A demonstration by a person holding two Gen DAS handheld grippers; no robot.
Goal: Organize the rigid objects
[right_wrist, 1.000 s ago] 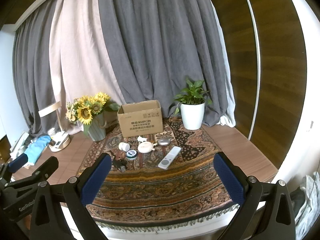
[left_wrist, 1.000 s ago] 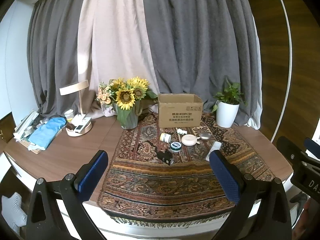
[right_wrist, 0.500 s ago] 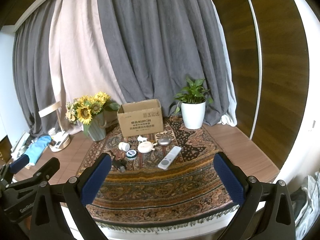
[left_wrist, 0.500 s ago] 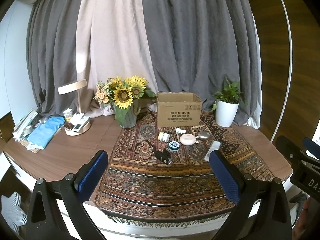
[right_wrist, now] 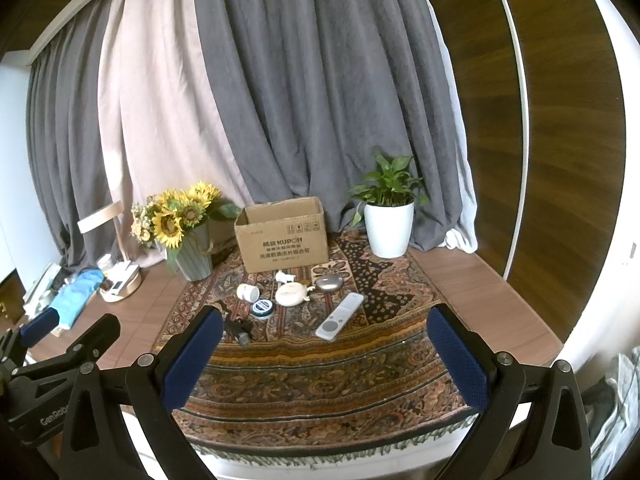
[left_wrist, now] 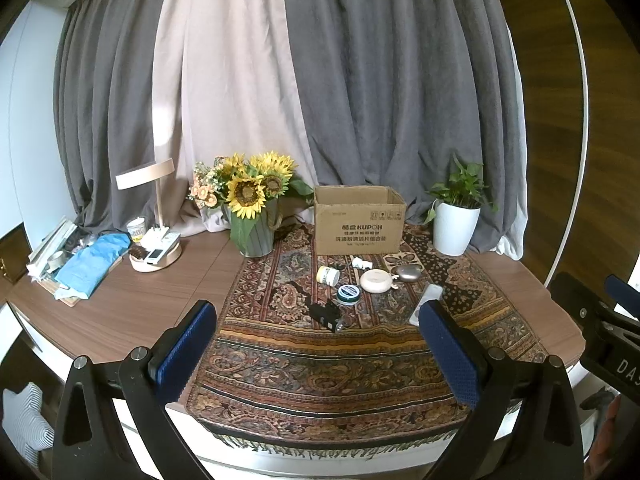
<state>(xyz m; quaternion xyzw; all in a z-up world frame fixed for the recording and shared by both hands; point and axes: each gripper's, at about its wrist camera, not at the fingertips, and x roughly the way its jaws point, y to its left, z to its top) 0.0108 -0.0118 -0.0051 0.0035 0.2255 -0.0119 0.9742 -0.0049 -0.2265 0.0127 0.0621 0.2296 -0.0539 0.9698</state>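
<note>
An open cardboard box (left_wrist: pixel 359 220) (right_wrist: pixel 285 238) stands at the back of a patterned rug (left_wrist: pixel 344 360) (right_wrist: pixel 320 372). In front of it lie a white remote (right_wrist: pixel 340 316) (left_wrist: pixel 427 298), a round white case (left_wrist: pixel 375 281) (right_wrist: pixel 291 295), a grey oval pebble-like object (left_wrist: pixel 407 273) (right_wrist: pixel 329 282), a small white jar (left_wrist: pixel 328 276) (right_wrist: pixel 248 292), a blue-green tin (left_wrist: pixel 348 293) (right_wrist: pixel 262 308), a black adapter (left_wrist: pixel 327 315) (right_wrist: pixel 237 331) and a small white plug (left_wrist: pixel 360 263). My left gripper (left_wrist: pixel 316 354) and right gripper (right_wrist: pixel 326 360) are both open and empty, held before the table's front edge, well short of the objects.
A sunflower vase (left_wrist: pixel 252 216) (right_wrist: pixel 188 236) stands left of the box, a potted plant (left_wrist: pixel 456 216) (right_wrist: pixel 390 216) to its right. A desk lamp on a tray (left_wrist: pixel 154 240), a blue cloth (left_wrist: pixel 92 262) and books lie at the far left. Curtains hang behind.
Both views have shifted only slightly; the grippers drift a little relative to the table. Both stay open and empty, and no object has moved.
</note>
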